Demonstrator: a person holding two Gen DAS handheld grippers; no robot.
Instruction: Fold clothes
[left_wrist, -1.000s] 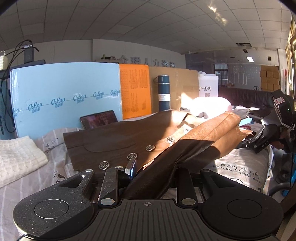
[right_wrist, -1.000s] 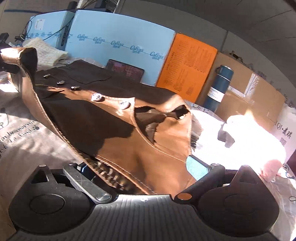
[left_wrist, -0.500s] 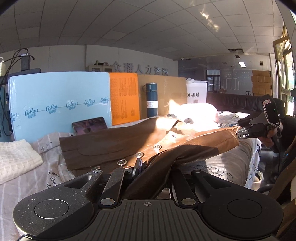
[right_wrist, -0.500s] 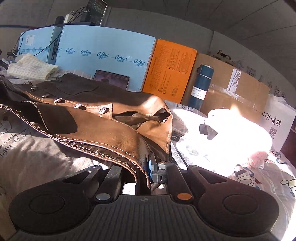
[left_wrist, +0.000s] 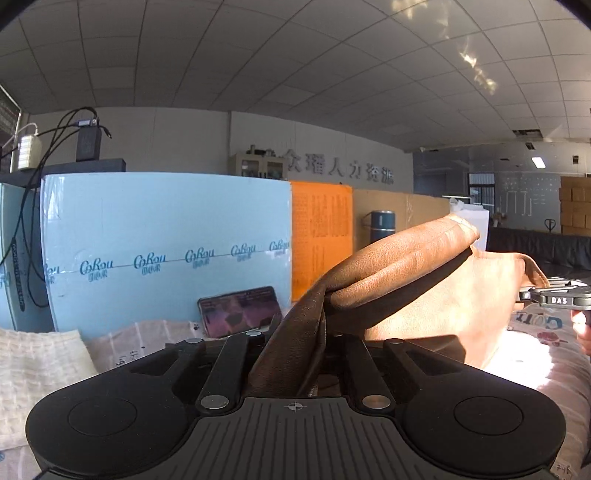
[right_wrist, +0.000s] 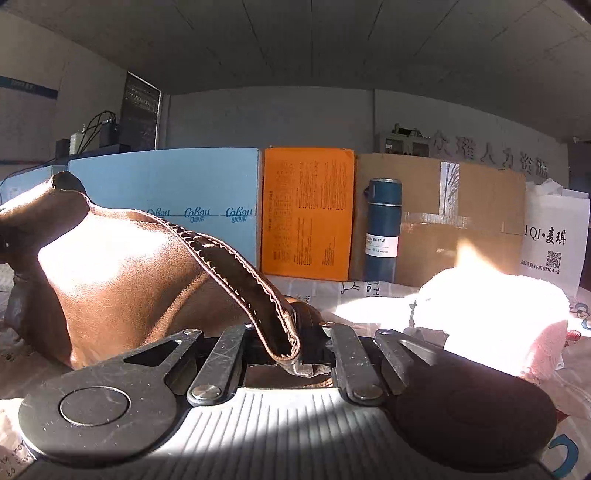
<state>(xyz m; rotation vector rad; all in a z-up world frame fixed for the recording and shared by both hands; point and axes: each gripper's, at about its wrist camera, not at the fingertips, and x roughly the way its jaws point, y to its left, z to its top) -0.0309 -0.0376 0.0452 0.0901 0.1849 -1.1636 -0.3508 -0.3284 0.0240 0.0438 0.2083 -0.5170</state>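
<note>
A brown leather jacket (left_wrist: 399, 266) hangs stretched between my two grippers, lifted off the bed. My left gripper (left_wrist: 295, 343) is shut on one edge of it; the leather bunches up between its fingers. My right gripper (right_wrist: 288, 343) is shut on a stitched hem of the jacket (right_wrist: 122, 273), which drapes away to the left. The right gripper also shows at the right edge of the left wrist view (left_wrist: 554, 299), holding the jacket's far end. The jacket's lower part is hidden behind the gripper bodies.
A bed with a printed sheet (right_wrist: 369, 291) lies below. At the back stand a light blue foam board (left_wrist: 166, 240), an orange board (right_wrist: 306, 214), cardboard (right_wrist: 461, 221), a blue bottle (right_wrist: 382, 229) and a phone (left_wrist: 240, 310). A white towel (left_wrist: 33, 369) lies left, a white bundle (right_wrist: 491, 306) right.
Both grippers have risen and lifted the jacket off the bed, where it lay spread with its buttons showing. It now hangs taut between them.
</note>
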